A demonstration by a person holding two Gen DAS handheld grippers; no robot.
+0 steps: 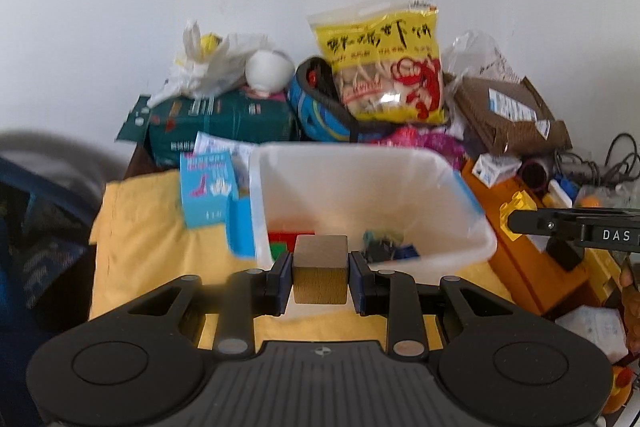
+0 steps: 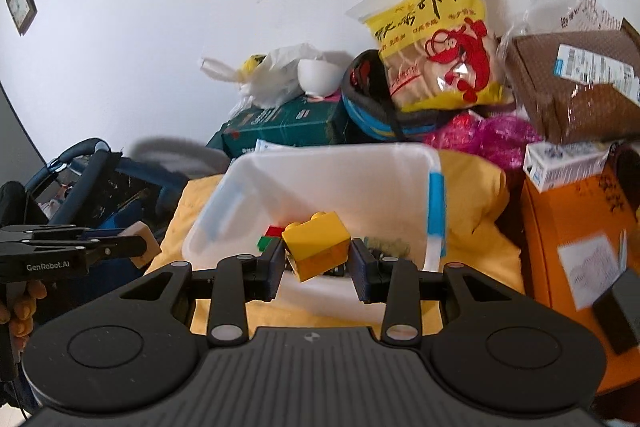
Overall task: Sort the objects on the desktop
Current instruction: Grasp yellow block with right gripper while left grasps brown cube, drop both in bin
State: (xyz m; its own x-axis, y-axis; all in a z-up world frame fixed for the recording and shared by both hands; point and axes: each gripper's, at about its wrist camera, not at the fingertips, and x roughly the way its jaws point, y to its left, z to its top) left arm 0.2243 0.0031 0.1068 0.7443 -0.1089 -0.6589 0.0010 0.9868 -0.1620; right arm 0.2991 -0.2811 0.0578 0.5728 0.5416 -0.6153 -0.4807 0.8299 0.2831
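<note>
In the left wrist view my left gripper is shut on a plain wooden cube, just in front of the near wall of a clear plastic bin. Red and green bricks and dark small items lie on the bin's floor. In the right wrist view my right gripper is shut on a tilted yellow toy brick over the near rim of the bin. Each gripper also shows in the other view: the right gripper off the bin's right side, the left gripper with its cube off the left.
The bin stands on a yellow cloth. Behind it are piled a yellow snack bag, a green box, a white plastic bag and a brown cardboard box. An orange box stands right, a blue carton left.
</note>
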